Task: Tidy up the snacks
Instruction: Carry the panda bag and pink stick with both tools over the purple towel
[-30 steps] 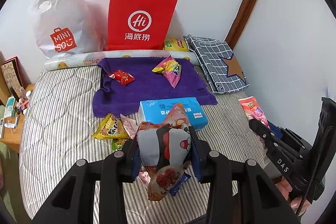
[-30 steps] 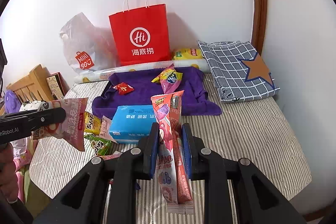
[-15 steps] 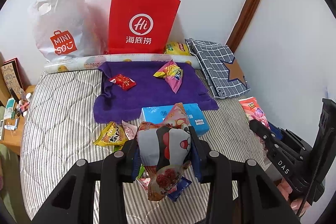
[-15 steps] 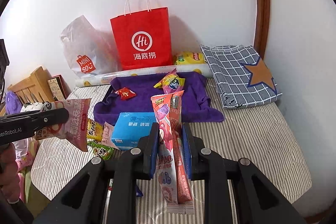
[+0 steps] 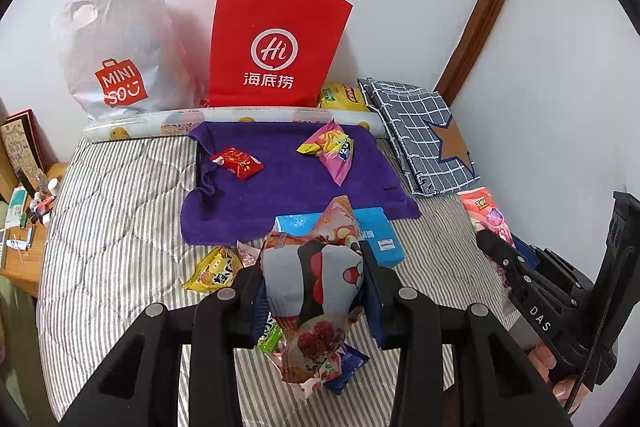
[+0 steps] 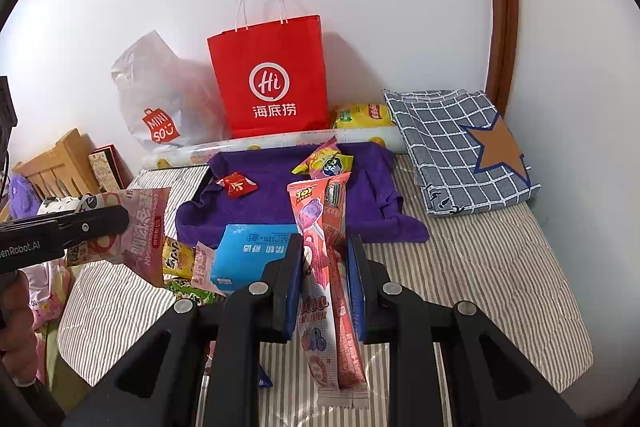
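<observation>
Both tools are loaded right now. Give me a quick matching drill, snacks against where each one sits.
Things:
1. Toy Story lollipop packet
2. panda-print snack bag
3. small red packet
4. yellow packet

Places:
A. lying on the purple towel
B. clamped in the left tool
C. on the striped mattress, beside the blue box
D. clamped in the right tool

Pairs: 1-D, 2-B, 3-A, 4-C

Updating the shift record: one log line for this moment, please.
left gripper: shut on pink snack pouch | right gripper: shut on Toy Story lollipop pack | purple towel: two snacks
</observation>
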A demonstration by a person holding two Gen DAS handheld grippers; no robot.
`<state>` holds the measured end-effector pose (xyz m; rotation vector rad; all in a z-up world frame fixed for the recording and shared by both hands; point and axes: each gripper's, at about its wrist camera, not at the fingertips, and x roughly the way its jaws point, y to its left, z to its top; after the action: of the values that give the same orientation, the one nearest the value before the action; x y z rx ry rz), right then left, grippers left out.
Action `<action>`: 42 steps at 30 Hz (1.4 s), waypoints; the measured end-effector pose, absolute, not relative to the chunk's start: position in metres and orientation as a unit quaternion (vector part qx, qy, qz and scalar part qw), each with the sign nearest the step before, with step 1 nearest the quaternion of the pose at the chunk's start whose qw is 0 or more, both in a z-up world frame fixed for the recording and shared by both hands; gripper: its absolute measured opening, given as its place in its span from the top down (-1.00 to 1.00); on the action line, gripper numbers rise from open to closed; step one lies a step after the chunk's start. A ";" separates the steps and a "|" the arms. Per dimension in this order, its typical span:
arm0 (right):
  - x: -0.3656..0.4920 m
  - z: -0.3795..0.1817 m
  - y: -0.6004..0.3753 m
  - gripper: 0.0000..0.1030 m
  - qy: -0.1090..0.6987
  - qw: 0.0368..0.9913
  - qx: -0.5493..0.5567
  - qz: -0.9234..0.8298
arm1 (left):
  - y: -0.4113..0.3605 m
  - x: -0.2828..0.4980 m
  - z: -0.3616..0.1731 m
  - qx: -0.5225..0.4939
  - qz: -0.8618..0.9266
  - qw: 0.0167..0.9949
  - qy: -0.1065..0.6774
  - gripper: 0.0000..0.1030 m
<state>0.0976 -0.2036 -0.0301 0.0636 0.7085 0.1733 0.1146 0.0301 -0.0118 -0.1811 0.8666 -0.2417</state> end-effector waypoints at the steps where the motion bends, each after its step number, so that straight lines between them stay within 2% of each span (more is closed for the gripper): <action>1: 0.099 -0.030 -0.203 0.58 0.347 0.933 0.031 0.085 | 0.031 0.116 -0.012 -0.088 -0.116 0.896 0.418 0.28; 28: 0.185 -0.058 -0.207 0.58 0.371 0.924 0.043 0.083 | 0.050 0.188 -0.037 -0.106 -0.085 0.886 0.443 0.28; 42: 0.262 -0.091 -0.212 0.58 0.388 0.916 0.059 0.079 | 0.070 0.251 -0.065 -0.102 -0.054 0.875 0.471 0.28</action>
<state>0.2617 -0.2118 -0.0911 0.1219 0.7981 0.1628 0.2515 0.0698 -0.0650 -0.2129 0.9835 -0.1133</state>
